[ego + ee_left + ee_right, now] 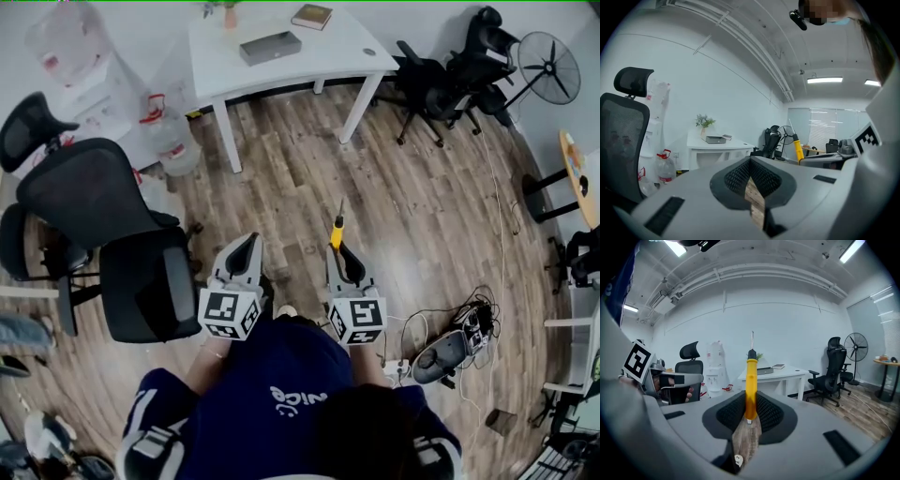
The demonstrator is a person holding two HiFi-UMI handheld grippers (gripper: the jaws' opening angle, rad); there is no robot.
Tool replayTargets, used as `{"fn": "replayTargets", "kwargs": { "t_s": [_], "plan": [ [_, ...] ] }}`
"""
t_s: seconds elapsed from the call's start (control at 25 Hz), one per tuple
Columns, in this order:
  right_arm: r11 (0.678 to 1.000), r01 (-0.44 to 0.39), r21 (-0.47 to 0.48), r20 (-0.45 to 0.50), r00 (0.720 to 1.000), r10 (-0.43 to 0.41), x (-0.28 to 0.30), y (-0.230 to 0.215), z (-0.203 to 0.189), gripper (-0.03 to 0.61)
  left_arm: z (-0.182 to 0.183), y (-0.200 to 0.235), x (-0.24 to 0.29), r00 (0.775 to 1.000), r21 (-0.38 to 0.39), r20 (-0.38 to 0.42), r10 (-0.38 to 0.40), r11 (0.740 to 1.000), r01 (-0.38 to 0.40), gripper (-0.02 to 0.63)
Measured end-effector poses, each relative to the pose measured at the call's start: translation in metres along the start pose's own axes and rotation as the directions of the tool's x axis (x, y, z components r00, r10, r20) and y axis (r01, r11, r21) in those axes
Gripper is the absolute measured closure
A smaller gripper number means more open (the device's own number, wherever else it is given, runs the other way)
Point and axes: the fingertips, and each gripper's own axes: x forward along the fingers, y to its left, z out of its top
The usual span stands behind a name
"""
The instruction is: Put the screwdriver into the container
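Right now the right gripper [751, 401] is clamping the screwdriver [751, 380] by the butt end of its yellow handle. Most of the handle and the thin metal shaft are sticking out forward and upward past the jaw tips. The left gripper [751, 161] is riding alongside with its jaws pinched together at the tips and nothing between them; only floorboards are showing through the slit behind. The likely container [270, 47] is a low grey box sitting on the white table [356, 47] near a book [311, 16], and it is lying well apart from the person across the wooden floor. So the step in hand, as I am reading it, is carrying the tool over to that box. Because the pads are biting only the end of the handle, the long free length is acting as a lever, and I am judging that a knock or a quick swing could swivel it in the grip. Doing this well is meaning a firm, unchanged squeeze, a steady wrist, and an approach that is passing clear of the office chair [112, 216] on the left. Whether the box is open on top I cannot tell from here, so checking that before tipping the shaft down and letting go is looking wise.
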Motion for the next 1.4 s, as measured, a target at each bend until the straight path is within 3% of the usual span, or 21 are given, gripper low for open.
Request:
{"fn": "replayTargets", "kwargs": {
  "t_s": [0.2,0.56,0.84,1.08,1.2,1.4],
  "plan": [
    [0.999,0.032,0.012,-0.008,0.999,-0.032,0.031,-0.019,-0.001,0.494,0.001,0.017,0.043,0.999,0.001,0.001,-0.038,0.999,0.038,0.601],
    [0.999,0.048,0.007,-0.011,0.999,-0.048,0.147,-0.038,0.046,0.494,0.05,0.095,0.139,0.998,0.005,0.015,-0.06,0.998,0.06,0.601],
    [0.999,0.032,0.013,0.005,0.999,-0.032,0.244,-0.02,0.076,0.494,0.083,0.155,0.199,0.994,0.048,0.015,-0.111,0.993,0.111,0.601],
    [0.998,0.037,-0.051,-0.012,0.999,-0.038,0.309,0.0,0.095,0.494,0.107,0.195,0.234,0.988,0.073,0.009,-0.154,0.986,0.153,0.601],
    [0.997,0.016,-0.069,-0.001,1.0,-0.016,0.334,0.009,0.105,0.494,0.12,0.211,0.248,0.988,0.102,0.027,-0.153,0.984,0.149,0.601],
    [0.997,-0.026,-0.078,-0.022,0.999,0.024,0.365,0.004,0.107,0.494,0.119,0.227,0.262,0.992,0.072,0.027,-0.122,0.99,0.12,0.601]
  ]
}}
